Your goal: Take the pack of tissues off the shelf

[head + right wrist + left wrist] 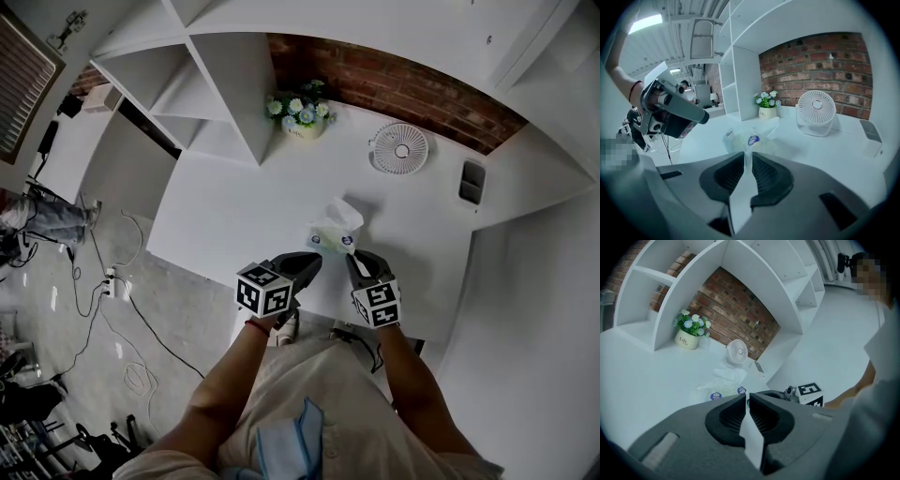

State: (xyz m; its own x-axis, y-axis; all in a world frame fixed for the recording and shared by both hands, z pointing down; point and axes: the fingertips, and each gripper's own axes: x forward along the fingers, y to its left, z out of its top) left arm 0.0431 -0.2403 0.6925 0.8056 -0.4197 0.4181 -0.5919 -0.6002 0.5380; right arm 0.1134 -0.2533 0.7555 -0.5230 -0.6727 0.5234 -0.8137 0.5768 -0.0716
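The pack of tissues (333, 230) lies on the white table (225, 216), clear plastic with blue round labels and a tissue sticking up from its top. In the left gripper view the pack (723, 385) lies just beyond the jaws; in the right gripper view the pack (750, 139) sits right at the tips. My right gripper (354, 258) stands at the pack's near right corner, its jaws a narrow slit apart (748, 154), pressing on nothing. My left gripper (314, 262) hangs near the table's front edge, to the left of the pack, jaws together and empty (746, 397).
A small white fan (400, 148) and a pot of flowers (302, 117) stand at the back by the brick wall. White shelving (206, 94) rises at the back left. A dark flat device (472, 181) rests at the right. Cables trail on the floor (122, 309) to the left.
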